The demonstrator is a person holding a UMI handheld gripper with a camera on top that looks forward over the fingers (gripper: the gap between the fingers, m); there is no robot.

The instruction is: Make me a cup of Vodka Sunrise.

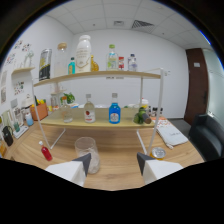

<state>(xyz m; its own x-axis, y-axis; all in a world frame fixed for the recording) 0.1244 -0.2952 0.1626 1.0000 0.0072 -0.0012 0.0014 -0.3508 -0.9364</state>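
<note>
An office room fitted out as a drinks station is shown. Beyond the gripper's fingers, a pale wooden two-tier shelf on white metal legs is stood on a light wooden table and is lined with assorted bottles. Behind it, a plain white wall and a suspended tile ceiling with an air vent are seen. A dark brown door and a black padded chair are placed off to the right.

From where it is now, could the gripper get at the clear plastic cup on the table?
Probably yes. The clear plastic cup stands on the table just ahead of the left finger, the gripper is open, and nothing lies between them.
</note>
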